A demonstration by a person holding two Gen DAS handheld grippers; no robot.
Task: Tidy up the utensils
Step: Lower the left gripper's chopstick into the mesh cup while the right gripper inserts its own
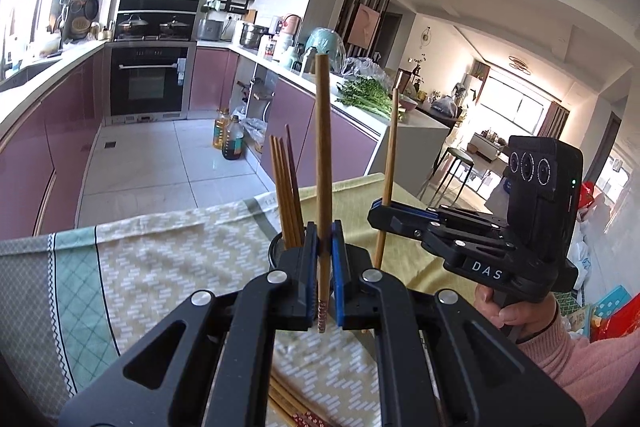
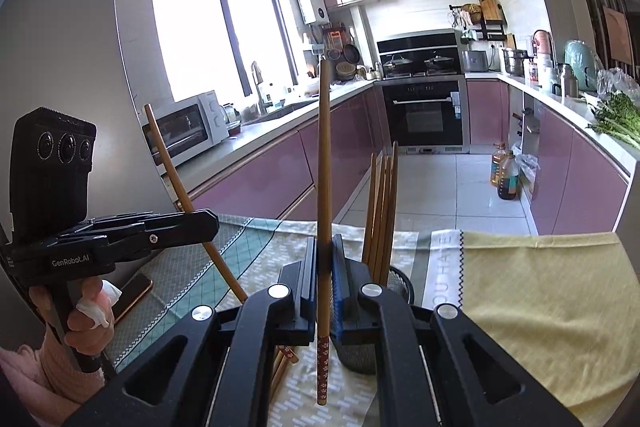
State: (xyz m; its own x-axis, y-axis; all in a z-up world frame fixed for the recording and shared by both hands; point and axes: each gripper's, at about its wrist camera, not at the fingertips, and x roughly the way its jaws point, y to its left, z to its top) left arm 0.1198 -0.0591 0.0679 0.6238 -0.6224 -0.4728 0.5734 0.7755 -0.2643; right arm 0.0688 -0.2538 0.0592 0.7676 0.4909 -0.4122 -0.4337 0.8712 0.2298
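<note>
Chopsticks of brown wood (image 1: 285,187) standing upright in dark round mesh holder (image 2: 394,281) on patterned tablecloth (image 1: 180,247) — more lying loose beside. Left gripper (image 1: 323,247) clenched on one upright wooden chopstick (image 1: 322,147); right gripper (image 2: 325,259) clamped on another chopstick (image 2: 323,167).

patterned cloth (image 1: 168,259) covers near table, yellow cloth (image 2: 540,299) on its right side. phone (image 2: 134,293) lies near left on the cloth. far: oven (image 2: 426,111) under hob with two lidded pots (image 2: 398,61). microwave (image 2: 184,129) on left counter. oil bottles (image 1: 228,135) on floor. greens (image 1: 368,95) on right counter.
</note>
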